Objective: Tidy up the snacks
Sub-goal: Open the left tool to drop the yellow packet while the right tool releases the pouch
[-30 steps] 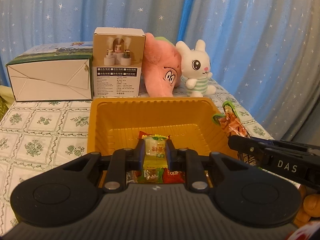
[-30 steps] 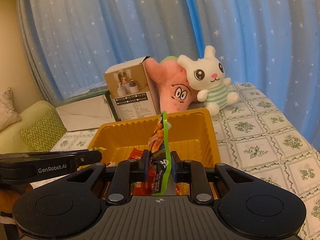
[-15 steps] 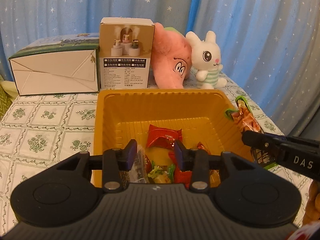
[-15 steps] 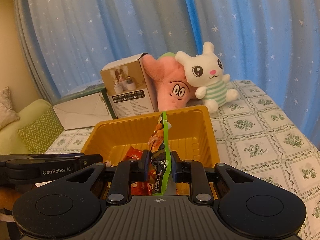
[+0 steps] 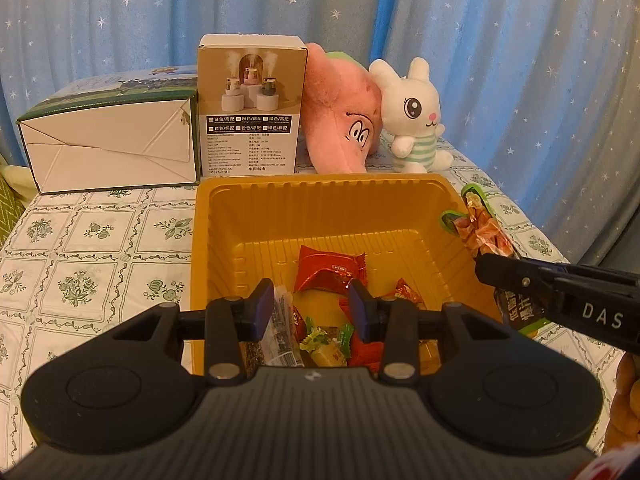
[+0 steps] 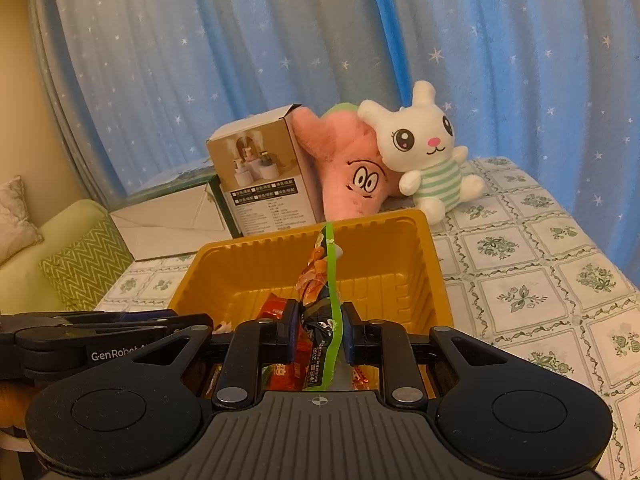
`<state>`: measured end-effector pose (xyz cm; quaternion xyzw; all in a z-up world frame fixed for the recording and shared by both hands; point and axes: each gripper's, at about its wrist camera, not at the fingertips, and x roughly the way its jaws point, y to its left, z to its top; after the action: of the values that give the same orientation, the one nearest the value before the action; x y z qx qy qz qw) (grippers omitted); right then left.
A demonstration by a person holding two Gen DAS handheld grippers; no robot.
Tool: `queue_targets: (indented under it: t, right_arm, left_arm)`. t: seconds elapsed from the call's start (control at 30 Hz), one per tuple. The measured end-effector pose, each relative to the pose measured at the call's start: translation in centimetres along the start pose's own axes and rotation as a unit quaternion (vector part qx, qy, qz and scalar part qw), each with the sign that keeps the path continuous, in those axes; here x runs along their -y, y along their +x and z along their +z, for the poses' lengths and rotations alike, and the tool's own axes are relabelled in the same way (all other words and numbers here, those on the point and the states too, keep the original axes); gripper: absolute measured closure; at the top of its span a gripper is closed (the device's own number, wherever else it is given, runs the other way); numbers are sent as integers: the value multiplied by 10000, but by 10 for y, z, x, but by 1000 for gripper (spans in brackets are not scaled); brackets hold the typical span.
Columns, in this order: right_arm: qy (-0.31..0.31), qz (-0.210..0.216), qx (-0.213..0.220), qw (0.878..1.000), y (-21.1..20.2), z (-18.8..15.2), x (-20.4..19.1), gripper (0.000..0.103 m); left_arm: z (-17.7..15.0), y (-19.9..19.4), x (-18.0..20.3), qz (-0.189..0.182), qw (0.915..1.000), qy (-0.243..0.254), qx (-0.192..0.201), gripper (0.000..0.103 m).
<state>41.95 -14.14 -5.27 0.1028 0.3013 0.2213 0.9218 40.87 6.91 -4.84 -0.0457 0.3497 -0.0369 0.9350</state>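
Snacks (image 5: pixel 320 336) in small wrappers lay heaped at the near end of the yellow plastic tray (image 5: pixel 320 192), with a red packet (image 5: pixel 330 274) a little farther in. The left gripper (image 5: pixel 313 308) hung over that heap with its jaws spread apart and nothing between them; a clear speckled packet (image 5: pixel 280 332) lay just beside its left finger. A green-edged snack bag (image 6: pixel 325 320), orange and dark inside, was clamped upright between the fingers of the right gripper (image 6: pixel 320 334), its top rising above the tray's far wall in the right wrist view. In the left wrist view that same bag (image 5: pixel 480 232) stood over the tray's right rim, gripped by the black right tongs entering from the right.

The tray sat on a table (image 5: pixel 80 264) covered with a green floral check cloth. Just beyond its far edge stood a humidifier box (image 5: pixel 252 108), with a white carton (image 5: pixel 108 152) lying to its left, and a pink plush (image 5: pixel 340 120) and a white bunny plush (image 5: pixel 416 120) to its right. Blue star-print curtains (image 5: pixel 500 60) hung behind.
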Motion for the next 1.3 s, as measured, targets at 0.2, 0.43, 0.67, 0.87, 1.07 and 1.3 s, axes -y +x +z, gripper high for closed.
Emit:
queue_targets:
  t: [0.2, 0.43, 0.67, 0.87, 1.07, 1.3]
  right_arm:
    - [-35, 20, -3, 10000, 3, 1, -4, 81]
    - [97, 22, 32, 9999, 12, 5, 2, 81]
    - [334, -21, 68, 9994, 28, 6, 17, 81]
    - [373, -192, 24, 9991, 27, 3, 25, 80]
    - [292, -195, -16, 9994, 25, 2, 21, 80]
    - [112, -247, -21, 9996, 21, 1, 15, 80]
  left_arm:
    - [0, 0, -2, 21, 10000, -3, -7, 67]
    - [1, -1, -7, 29, 10000, -23, 19, 67]
    - [0, 0, -8, 23, 10000, -34, 23, 67]
    - [0, -1, -8, 19, 10000, -56, 38, 67]
    - [0, -1, -6, 24, 10000, -7, 27, 67]
    - [-2, -4, -5, 54, 10000, 11, 21, 67]
